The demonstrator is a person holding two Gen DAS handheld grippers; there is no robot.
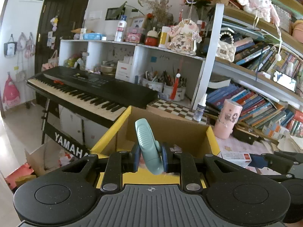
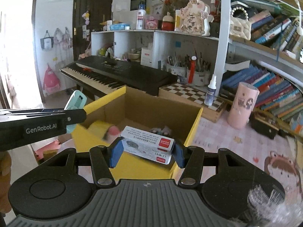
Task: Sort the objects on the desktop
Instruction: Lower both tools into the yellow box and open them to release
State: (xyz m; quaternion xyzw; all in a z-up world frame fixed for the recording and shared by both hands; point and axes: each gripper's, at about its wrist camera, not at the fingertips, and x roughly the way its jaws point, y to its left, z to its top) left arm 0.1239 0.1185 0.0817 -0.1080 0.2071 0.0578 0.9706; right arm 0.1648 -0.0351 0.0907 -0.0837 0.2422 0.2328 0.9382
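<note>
The left hand-held gripper is clamped on a mint-green stapler, which stands tilted between its blue pads above the near edge of an open cardboard box with yellow outer walls. Beside it, the right hand-held gripper grips a small white staple box with red labels by its two ends, held over the same box's near rim. Small objects lie blurred on the box floor. Behind the box stand a black keyboard, a pink cylinder and crowded bookshelves.
</note>
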